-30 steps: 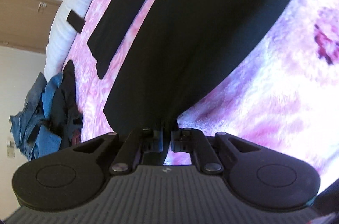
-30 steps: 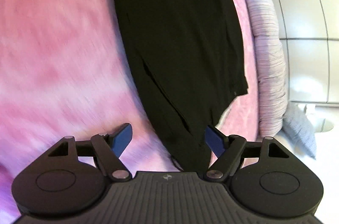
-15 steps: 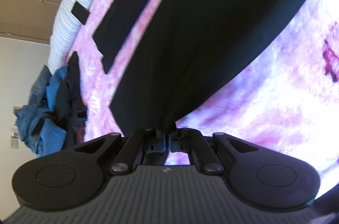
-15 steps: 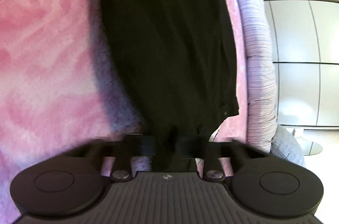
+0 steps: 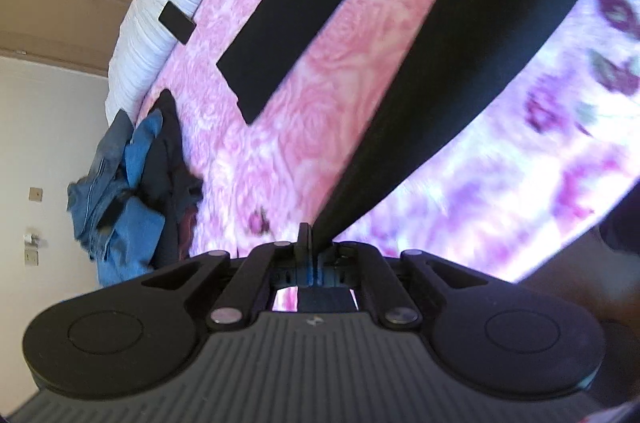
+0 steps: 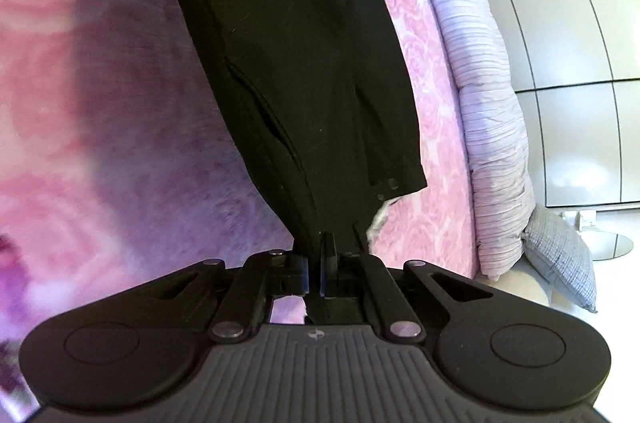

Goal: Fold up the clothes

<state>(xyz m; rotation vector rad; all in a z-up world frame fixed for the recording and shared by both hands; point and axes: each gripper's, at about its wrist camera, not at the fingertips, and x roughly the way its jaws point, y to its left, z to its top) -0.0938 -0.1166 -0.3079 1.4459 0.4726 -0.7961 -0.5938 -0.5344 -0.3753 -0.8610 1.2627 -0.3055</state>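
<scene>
A: Status on the grip?

B: Left gripper [image 5: 310, 243] is clamped tight on one corner of the black trousers [image 5: 460, 71]. Right gripper [image 6: 320, 255] is clamped the same way on the waist end [image 6: 304, 83], no gap between the pads. Cloth runs taut from each set of jaws out onto the pink blanket [image 5: 320, 83].

A: Why both ends?

B: My read: pinching two corners of the same edge keeps it straight, so that edge can be carried over the rest in one fold. The near part hangs from the jaws, the far part lies on the bed.

A: The other leg?

B: One leg [image 5: 320, 15] lies flat, apart from the held part, a strip of blanket between them. Its hem is square and clean.

A: Room to move?

B: Blanket is bare to the right in the left view and to the left in the right view. Watch the pile of jeans [image 5: 120, 191] at the bed edge in the left view, and the mattress side [image 6: 480, 83] near the waistband corner in the right view. A small black thing [image 5: 177, 22] sits on the far edge; can't tell what it is.
</scene>
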